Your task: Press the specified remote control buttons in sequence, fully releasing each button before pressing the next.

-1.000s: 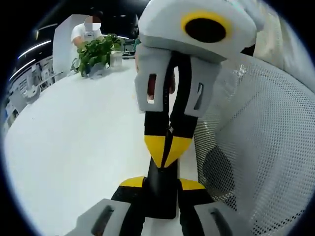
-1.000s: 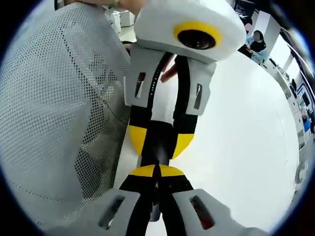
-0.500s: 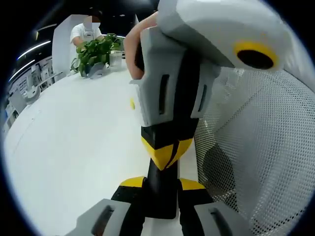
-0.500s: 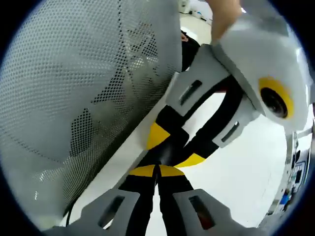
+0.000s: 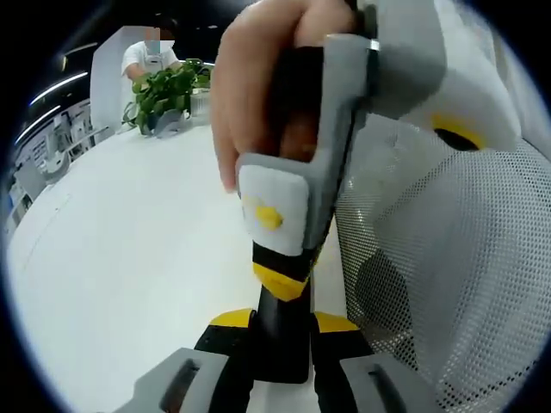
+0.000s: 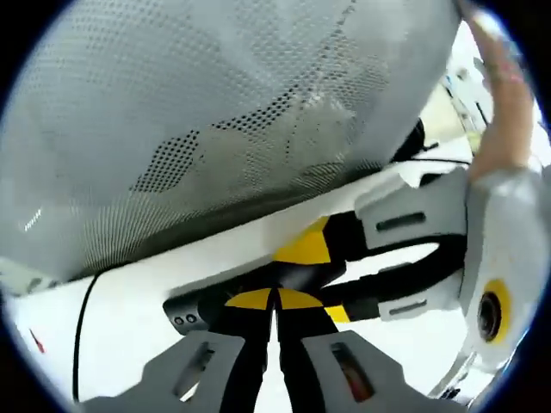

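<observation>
My left gripper is clamped on the remote, low centre in the left gripper view, with the black body standing up between the jaws. My right gripper has its jaws pinched together with nothing between them. Its tips seem to rest on the remote's face, low centre in the right gripper view. I'd judge it light, rigid plastic, smooth and apt to twist. So I'd hold it across the narrow sides, clear of the buttons, and press with the tip alone. A mesh chair looms at the top, and the white table lies below.

Grey hand-held gripper, black jaws, yellow tips.
</observation>
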Action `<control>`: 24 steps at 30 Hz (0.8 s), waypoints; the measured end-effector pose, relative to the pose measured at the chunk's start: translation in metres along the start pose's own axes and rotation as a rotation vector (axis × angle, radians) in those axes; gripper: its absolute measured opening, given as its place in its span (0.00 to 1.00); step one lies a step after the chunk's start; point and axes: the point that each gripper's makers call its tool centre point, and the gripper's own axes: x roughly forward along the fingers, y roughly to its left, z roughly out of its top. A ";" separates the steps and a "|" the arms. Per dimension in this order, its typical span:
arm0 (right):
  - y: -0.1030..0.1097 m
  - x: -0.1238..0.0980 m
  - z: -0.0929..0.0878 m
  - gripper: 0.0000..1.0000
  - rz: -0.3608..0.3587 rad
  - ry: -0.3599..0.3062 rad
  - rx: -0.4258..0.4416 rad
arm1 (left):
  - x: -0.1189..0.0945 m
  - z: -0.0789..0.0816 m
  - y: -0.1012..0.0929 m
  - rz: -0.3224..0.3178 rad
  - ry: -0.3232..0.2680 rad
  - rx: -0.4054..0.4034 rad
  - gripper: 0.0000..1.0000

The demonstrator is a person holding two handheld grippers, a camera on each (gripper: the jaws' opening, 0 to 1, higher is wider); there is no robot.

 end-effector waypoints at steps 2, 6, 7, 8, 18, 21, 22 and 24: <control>0.000 0.000 0.001 0.00 0.008 0.007 -0.050 | 0.000 0.000 0.000 0.000 0.002 0.003 0.25; 0.000 0.000 0.000 0.00 0.029 0.011 -0.086 | 0.000 0.000 0.000 -0.001 0.004 0.006 0.25; 0.000 0.000 0.000 0.00 0.032 0.002 -0.057 | 0.000 0.000 0.000 -0.001 0.004 0.007 0.25; 0.000 0.000 -0.001 0.00 0.028 -0.008 -0.017 | 0.000 0.001 0.000 -0.001 0.004 0.006 0.25; -0.005 -0.003 -0.006 0.00 -0.117 -0.188 0.752 | 0.000 0.001 0.000 0.000 0.007 0.008 0.25; -0.006 -0.005 -0.010 0.00 -0.160 -0.262 0.970 | 0.000 0.001 0.000 -0.002 0.005 0.006 0.25; -0.005 -0.005 -0.011 0.00 -0.167 -0.279 1.016 | 0.000 0.001 -0.001 -0.002 0.005 0.005 0.25; -0.004 -0.005 -0.011 0.00 -0.189 -0.311 1.103 | 0.000 0.001 -0.001 -0.002 0.005 0.004 0.25</control>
